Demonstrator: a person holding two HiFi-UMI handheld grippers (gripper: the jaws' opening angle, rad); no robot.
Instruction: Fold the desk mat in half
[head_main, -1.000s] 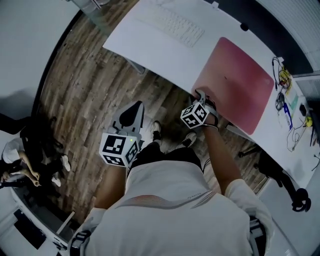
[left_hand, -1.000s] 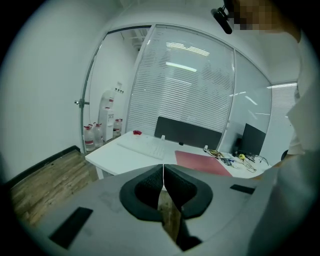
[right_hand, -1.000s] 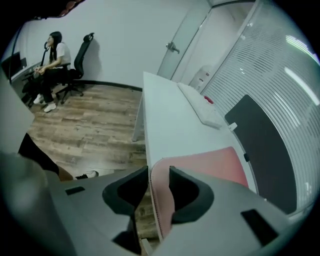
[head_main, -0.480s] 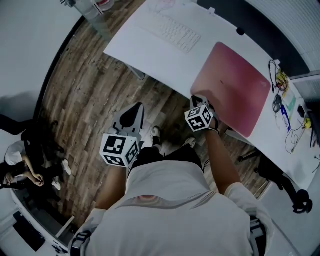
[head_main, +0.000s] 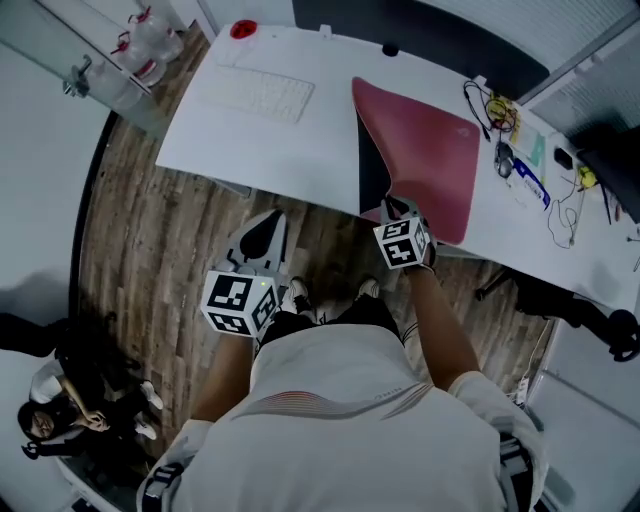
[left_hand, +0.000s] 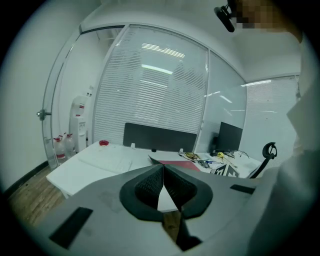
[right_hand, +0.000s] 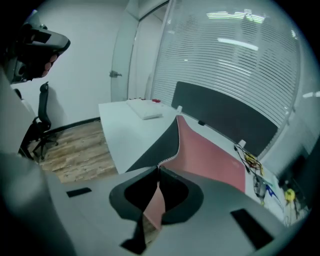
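Observation:
The pink desk mat (head_main: 425, 160) lies on the white desk (head_main: 300, 150). Its near-left corner is raised, and the dark underside (head_main: 371, 175) shows along the lifted left edge. My right gripper (head_main: 392, 210) is at the desk's front edge; its jaws are closing, with that corner pinched between the pads. In the right gripper view the mat (right_hand: 210, 155) rises from the right gripper (right_hand: 158, 175) in a curl. My left gripper (head_main: 264, 230) hangs over the floor in front of the desk, shut with nothing in it. In its own view the left gripper (left_hand: 163, 167) points toward the desk.
A white keyboard (head_main: 262, 95) lies left of the mat, with a red object (head_main: 243, 30) at the far corner. Cables and small items (head_main: 515, 150) crowd the desk's right end. A dark office chair (head_main: 590, 310) stands at right. A person (head_main: 50, 415) sits on the floor at left.
The right gripper has shut on the mat's near-left corner and lifted it, so the left edge now stands up showing its dark underside. The left gripper has stayed put.

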